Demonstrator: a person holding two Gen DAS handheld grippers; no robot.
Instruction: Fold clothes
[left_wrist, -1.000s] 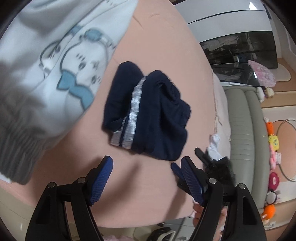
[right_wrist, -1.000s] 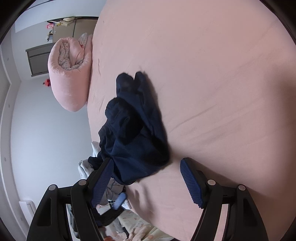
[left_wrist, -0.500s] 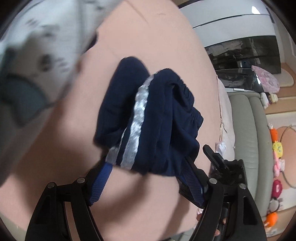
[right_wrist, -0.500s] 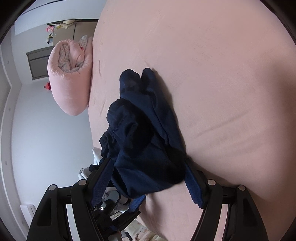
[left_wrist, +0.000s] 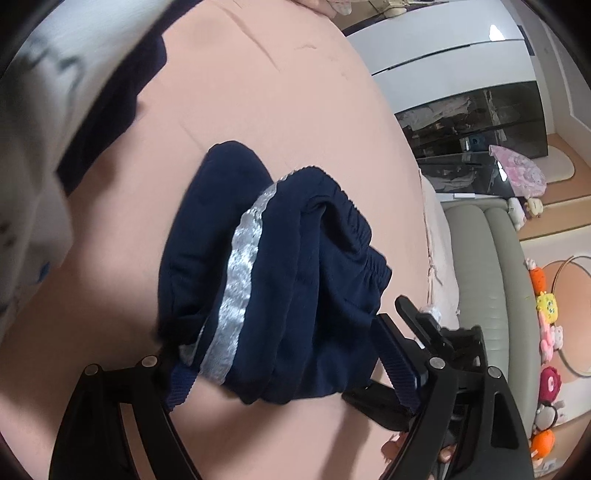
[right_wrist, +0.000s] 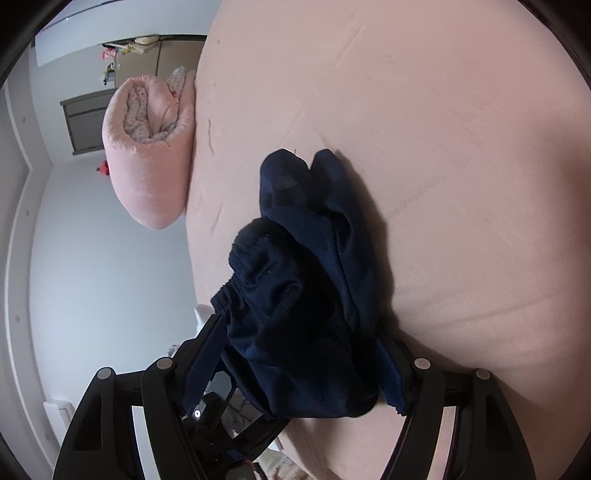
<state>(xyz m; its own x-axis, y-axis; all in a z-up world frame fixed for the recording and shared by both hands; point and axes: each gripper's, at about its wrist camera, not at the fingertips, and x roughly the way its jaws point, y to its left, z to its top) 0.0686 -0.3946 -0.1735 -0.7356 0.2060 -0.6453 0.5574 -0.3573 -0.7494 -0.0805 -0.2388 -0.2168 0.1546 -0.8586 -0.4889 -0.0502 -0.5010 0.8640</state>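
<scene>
Lying bunched on the pink bed sheet (left_wrist: 295, 110), the navy silver-striped shorts (left_wrist: 266, 295) remain unfolded; both tools straddle them, left tool (left_wrist: 291, 373) opening, right tool (right_wrist: 295, 369) spread wide, neither visibly pinching cloth yet.

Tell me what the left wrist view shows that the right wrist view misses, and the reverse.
Left wrist only: the silver stripe on the shorts, a white printed garment, a grey sofa and toys.
Right wrist only: a rolled pink quilt at the bed's edge and a grey cabinet.
Both: the navy shorts crumpled on the pink bedsheet, lying between each gripper's wide jaws; the left gripper is opening.
</scene>
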